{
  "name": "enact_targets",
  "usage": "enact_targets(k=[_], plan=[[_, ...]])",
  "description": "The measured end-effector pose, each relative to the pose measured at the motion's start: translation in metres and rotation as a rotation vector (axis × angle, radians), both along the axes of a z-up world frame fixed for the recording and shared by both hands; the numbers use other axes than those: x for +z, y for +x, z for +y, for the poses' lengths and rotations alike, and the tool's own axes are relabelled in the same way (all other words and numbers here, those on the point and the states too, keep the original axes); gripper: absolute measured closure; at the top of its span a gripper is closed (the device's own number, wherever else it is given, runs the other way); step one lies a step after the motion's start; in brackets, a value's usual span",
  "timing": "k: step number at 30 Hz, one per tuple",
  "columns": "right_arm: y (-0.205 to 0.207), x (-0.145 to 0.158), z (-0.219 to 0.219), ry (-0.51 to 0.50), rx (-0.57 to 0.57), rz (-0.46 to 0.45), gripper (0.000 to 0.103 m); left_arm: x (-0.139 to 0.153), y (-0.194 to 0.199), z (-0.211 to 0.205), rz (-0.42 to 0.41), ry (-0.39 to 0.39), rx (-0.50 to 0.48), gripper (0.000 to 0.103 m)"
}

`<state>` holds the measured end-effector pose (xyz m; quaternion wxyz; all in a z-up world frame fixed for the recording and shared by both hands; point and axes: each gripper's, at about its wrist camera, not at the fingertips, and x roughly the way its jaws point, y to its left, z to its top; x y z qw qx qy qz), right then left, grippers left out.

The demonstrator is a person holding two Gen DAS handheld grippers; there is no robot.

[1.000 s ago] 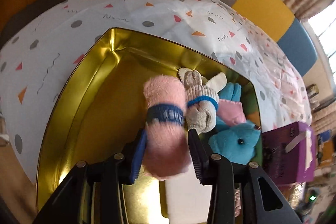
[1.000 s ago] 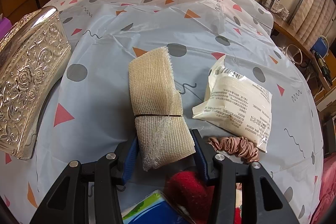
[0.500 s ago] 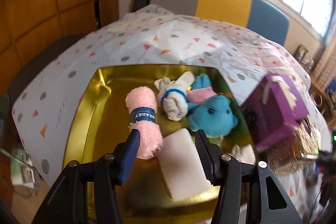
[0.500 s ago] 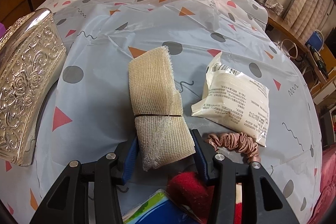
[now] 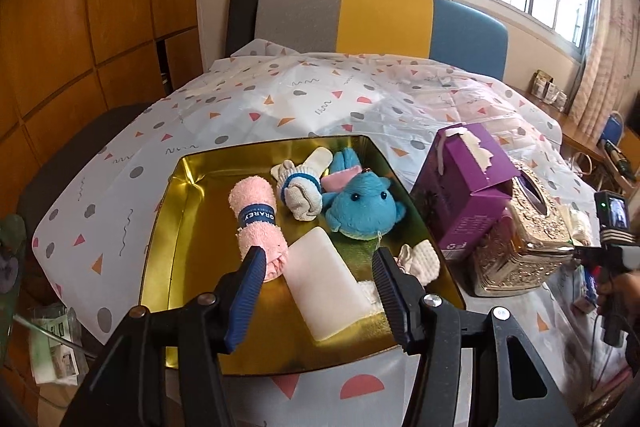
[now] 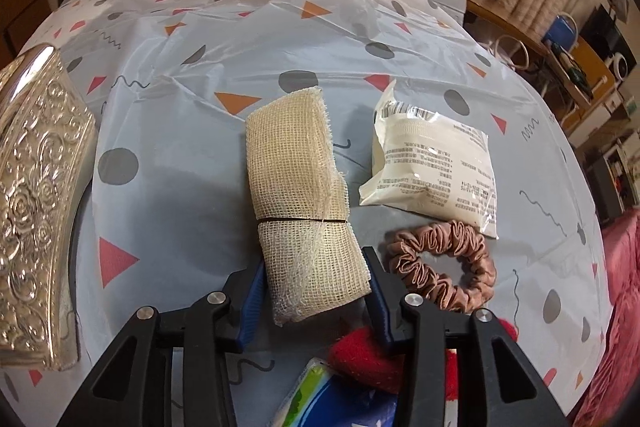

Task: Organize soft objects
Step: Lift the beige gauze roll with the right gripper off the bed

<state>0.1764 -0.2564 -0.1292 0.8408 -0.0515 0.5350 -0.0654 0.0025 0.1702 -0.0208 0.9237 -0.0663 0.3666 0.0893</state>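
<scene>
My left gripper [image 5: 318, 259] hangs open above the near side of the gold tin [image 5: 168, 227], holding nothing. In the tin lie a pink towel roll [image 5: 258, 211] with a blue band, a white knit glove [image 5: 300, 191], a blue plush toy [image 5: 362, 203] and a white foam block [image 5: 324, 283]. In the right wrist view the jaws of my right gripper [image 6: 314, 267] are closing on the near end of a beige gauze roll [image 6: 296, 167], and both pads touch its sides. The roll stretches away over the patterned tablecloth [image 6: 180, 187].
A purple box [image 5: 468, 187] and an ornate silver tissue box [image 5: 528, 235] stand right of the tin. Near the gauze roll lie a white sealed packet [image 6: 432, 167], a pink scrunchie [image 6: 440, 259], a red soft thing [image 6: 360, 355] and a blue-green pack [image 6: 320, 399].
My left gripper let go of the pink towel roll, which now lies in the tin, and drew back and up with wider jaws. The right gripper stayed on the gauze roll and rolled slightly.
</scene>
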Motion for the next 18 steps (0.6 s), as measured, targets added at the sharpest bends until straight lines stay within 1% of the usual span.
enact_targets(k=[6, 11, 15, 18], plan=[[0.001, -0.001, 0.001, 0.007, -0.041, 0.007, 0.059, 0.005, -0.013, -0.002, -0.023, 0.016, -0.010, 0.046], [0.007, -0.002, -0.003, 0.035, -0.072, 0.014, 0.059, 0.005, -0.017, -0.001, -0.018, 0.002, -0.012, 0.046], [0.007, -0.001, 0.000, 0.044, -0.087, 0.010, 0.059, 0.003, -0.020, -0.001, -0.017, 0.002, -0.014, 0.042], [0.011, 0.007, 0.004, 0.096, -0.084, -0.003, 0.060, 0.002, -0.020, -0.001, -0.011, 0.001, -0.015, 0.042]])
